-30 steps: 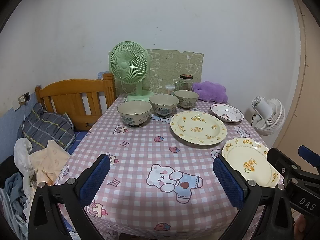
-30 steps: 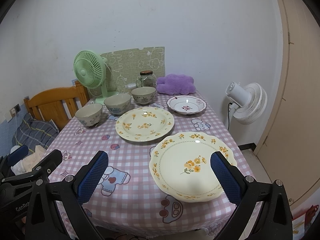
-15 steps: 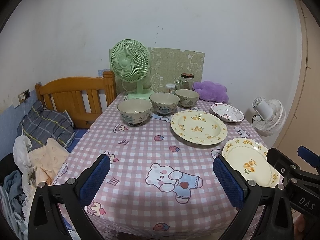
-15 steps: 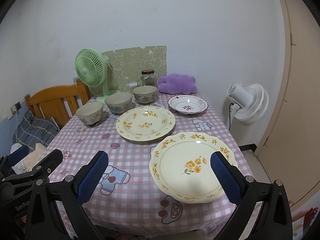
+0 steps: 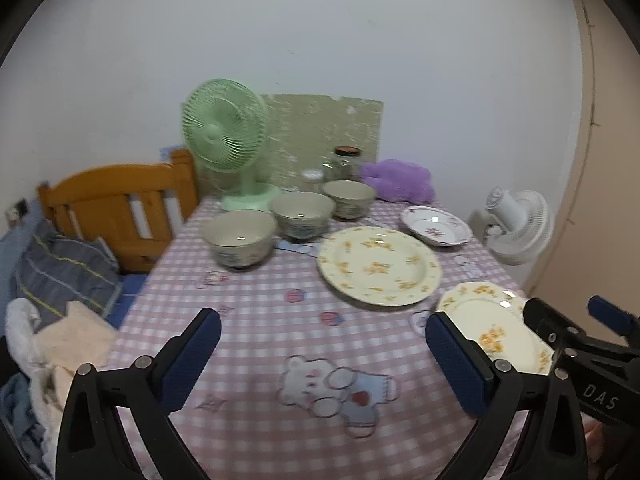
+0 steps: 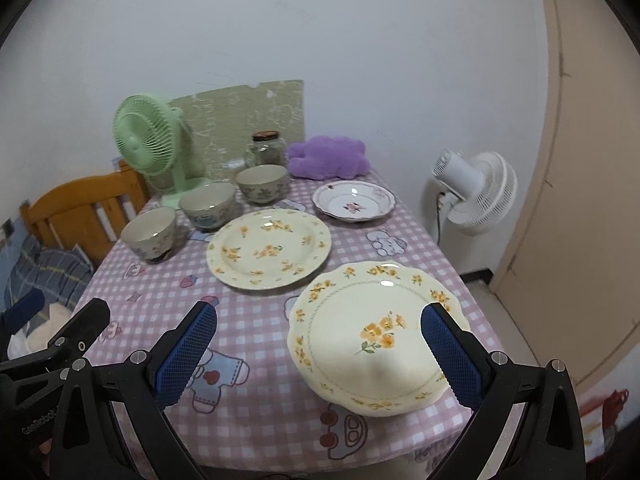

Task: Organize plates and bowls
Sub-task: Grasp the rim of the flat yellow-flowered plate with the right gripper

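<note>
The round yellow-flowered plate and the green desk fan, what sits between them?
In the right wrist view, the middle floral ceramic bowl sits between the round yellow-flowered plate and the green desk fan.

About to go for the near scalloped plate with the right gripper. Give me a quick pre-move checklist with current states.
1. Right gripper open and empty: ok, jaws spread wide.
2. Left gripper open and empty: ok.
3. Scalloped plate free of anything on top: ok, bare and lying flat.
4. Plate's seat on the table: not ok, its near rim sits at or over the front edge.
5. Neighbours apart: ok, the round yellow plate lies beyond with tablecloth showing between; the three bowls and small pink-rimmed plate are farther back.
6. Grippers apart from each other: ok, left stays to the left side.
</note>
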Action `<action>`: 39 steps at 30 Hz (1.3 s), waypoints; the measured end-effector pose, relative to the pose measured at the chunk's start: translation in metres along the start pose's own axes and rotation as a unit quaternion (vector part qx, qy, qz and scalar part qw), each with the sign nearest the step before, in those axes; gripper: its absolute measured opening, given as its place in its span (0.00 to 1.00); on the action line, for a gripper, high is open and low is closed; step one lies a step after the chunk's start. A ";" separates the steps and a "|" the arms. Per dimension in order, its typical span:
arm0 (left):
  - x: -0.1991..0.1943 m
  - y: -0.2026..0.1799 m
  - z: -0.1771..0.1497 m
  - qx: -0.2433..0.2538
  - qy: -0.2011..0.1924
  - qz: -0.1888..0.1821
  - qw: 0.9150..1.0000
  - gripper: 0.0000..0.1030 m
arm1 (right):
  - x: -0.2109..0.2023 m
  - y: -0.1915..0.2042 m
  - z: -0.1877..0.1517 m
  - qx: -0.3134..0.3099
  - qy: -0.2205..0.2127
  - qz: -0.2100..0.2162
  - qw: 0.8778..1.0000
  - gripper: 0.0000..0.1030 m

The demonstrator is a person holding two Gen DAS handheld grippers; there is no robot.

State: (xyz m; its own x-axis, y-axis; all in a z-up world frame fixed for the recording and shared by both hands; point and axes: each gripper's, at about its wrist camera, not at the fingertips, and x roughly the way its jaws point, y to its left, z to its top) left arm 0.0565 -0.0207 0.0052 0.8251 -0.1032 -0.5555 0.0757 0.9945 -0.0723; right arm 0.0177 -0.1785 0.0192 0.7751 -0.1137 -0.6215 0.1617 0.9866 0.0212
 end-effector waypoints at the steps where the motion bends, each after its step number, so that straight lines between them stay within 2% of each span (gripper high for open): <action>1: 0.003 -0.002 0.000 0.001 0.005 -0.006 1.000 0.98 | 0.003 -0.002 0.001 0.004 0.004 -0.008 1.000 0.99; 5: 0.026 -0.020 0.003 0.018 0.035 -0.028 0.999 0.94 | 0.015 -0.015 0.004 0.016 0.029 -0.020 0.999 0.93; 11: 0.062 -0.055 0.002 0.023 0.064 -0.036 0.997 0.89 | 0.046 -0.044 0.012 0.013 0.049 -0.031 0.998 0.93; 20: 0.122 -0.117 -0.007 0.008 0.122 -0.008 0.992 0.80 | 0.120 -0.104 0.022 -0.010 0.104 0.005 0.994 0.88; 26: 0.154 -0.140 -0.025 -0.001 0.167 0.017 0.986 0.79 | 0.159 -0.129 0.014 -0.024 0.145 0.020 0.989 0.87; 34: 0.184 -0.150 -0.044 -0.015 0.224 0.037 0.974 0.67 | 0.199 -0.148 -0.002 -0.035 0.198 0.041 0.979 0.79; 38: 0.188 -0.150 -0.046 -0.018 0.233 0.048 0.971 0.67 | 0.213 -0.153 -0.008 -0.028 0.227 0.066 0.971 0.65; 39: 0.188 -0.151 -0.046 -0.018 0.232 0.048 0.971 0.66 | 0.215 -0.153 -0.009 -0.029 0.231 0.069 0.970 0.65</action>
State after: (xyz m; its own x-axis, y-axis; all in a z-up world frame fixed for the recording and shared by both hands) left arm 0.1744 -0.1907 -0.1263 0.4851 -0.0155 -0.8743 -0.0157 0.9995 -0.0264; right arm 0.1542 -0.3527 -0.1253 0.4293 0.0712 -0.9004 0.0314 0.9951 0.0937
